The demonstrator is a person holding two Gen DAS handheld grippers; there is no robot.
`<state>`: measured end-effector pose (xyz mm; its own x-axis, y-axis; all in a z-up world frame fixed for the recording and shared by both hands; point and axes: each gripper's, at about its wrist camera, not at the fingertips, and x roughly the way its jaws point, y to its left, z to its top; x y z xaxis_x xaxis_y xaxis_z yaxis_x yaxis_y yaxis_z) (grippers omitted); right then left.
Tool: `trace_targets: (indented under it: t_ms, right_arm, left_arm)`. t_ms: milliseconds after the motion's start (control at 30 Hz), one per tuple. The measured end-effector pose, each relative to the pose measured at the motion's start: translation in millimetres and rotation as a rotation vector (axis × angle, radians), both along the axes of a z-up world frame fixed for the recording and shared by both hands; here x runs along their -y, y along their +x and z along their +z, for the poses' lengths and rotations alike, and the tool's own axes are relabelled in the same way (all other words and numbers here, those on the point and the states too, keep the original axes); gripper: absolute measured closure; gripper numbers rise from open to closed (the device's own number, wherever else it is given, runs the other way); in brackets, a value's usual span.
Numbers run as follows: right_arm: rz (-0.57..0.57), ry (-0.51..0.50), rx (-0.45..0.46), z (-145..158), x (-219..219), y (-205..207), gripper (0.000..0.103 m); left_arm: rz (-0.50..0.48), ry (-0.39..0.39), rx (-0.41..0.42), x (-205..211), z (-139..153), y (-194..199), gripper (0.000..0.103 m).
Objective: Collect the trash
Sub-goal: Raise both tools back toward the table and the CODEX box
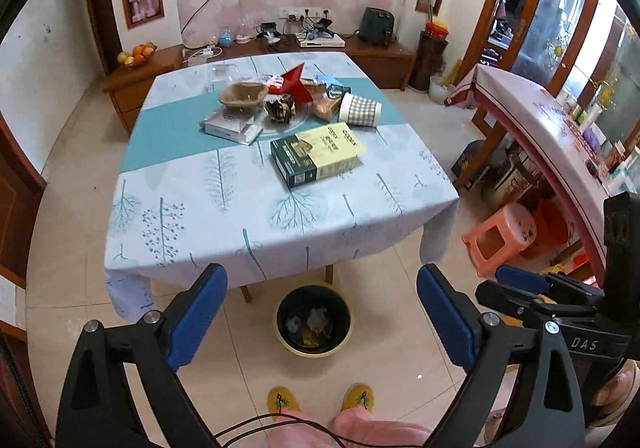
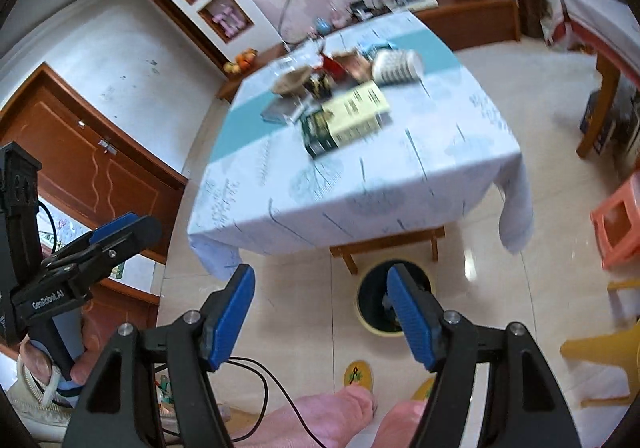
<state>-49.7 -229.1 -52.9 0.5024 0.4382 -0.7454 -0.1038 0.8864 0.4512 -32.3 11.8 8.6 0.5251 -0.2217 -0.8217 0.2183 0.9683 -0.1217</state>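
Note:
Trash lies in a heap on the table's tablecloth: a green and yellow box, a checked paper cup on its side, a brown pulp bowl, a red paper piece, a crumpled dark wrapper and a flat grey packet. A black bin with some trash inside stands on the floor in front of the table. My left gripper is open and empty above the bin. My right gripper is open and empty, held above the floor beside the bin; the right wrist view is blurred.
A pink plastic stool stands right of the table, beside a second covered table. A low wooden cabinet runs along the far wall. The person's yellow slippers stand just behind the bin. A brown door is to the left.

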Motion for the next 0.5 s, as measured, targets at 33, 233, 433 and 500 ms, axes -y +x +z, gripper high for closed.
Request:
trace_targets:
  t_ms: [33,233,433,500]
  right_arm:
    - [0.004,-0.004,0.019,7,1,0,0.034]
    - [0.009,0.014,0.083,32,6,7,0.034]
    - [-0.011,0.026,0.07,32,9,31,0.034]
    - [-0.036,0.031,0.067,32,9,41,0.034]
  left_arm:
    - [0.002,0.005,0.002,0,3,-1,0.007]
    - [-0.037,0.018,0.015,8,19,5,0.001]
    - [-0.086,0.029,0.033,14,25,27,0.001]
    - [-0.114,0.039,0.039,16,22,39,0.001]
